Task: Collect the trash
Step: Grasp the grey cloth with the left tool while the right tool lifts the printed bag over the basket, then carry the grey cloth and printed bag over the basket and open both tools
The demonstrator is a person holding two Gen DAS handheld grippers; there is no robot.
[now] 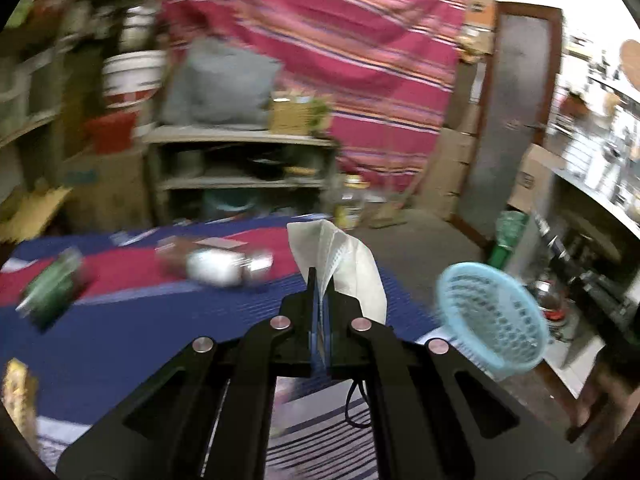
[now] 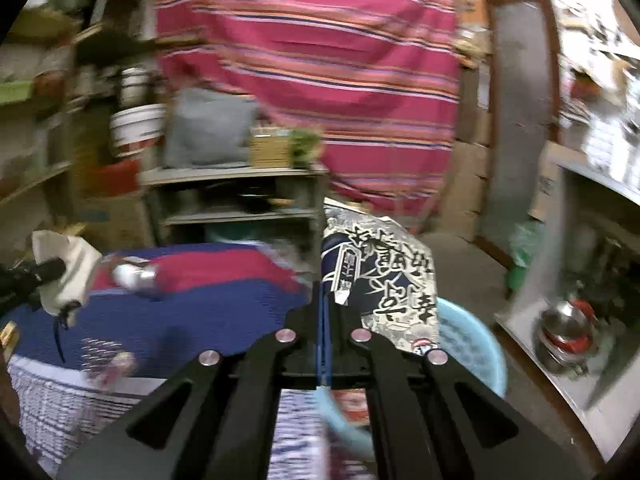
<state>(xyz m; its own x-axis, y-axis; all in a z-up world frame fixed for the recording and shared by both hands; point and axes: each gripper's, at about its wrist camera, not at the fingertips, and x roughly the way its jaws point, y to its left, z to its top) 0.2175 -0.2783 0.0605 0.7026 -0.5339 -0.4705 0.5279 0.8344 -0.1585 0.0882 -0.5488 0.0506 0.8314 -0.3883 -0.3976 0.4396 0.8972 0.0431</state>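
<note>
- Left wrist view: the left gripper has its jaws clenched on a white face mask, which stands up out of the jaws and droops to the right.
- The mask hangs above the far right part of a bench covered with a blue and red striped cloth.
- On the cloth, well to the left of the mask, lies a blurred white and silver wrapper; farther left sits a green crumpled packet, and a yellow packet shows at the near left edge.
- A light blue mesh basket sits tilted just off the right edge of the bench, its mouth facing the camera, near the mask but apart from it.
- Right wrist view: the right gripper has its jaws clenched on a printed snack wrapper, cream and navy with large dark characters, held upright and leaning right.
- The wrapper's lower corner overlaps the rim of the light blue basket, which lies below and right of the jaws; whether they touch cannot be told.
- At the left edge the other gripper shows, holding the white mask over the blue and red cloth.
- A small white and silver wrapper lies on the cloth just right of that mask.
</note>
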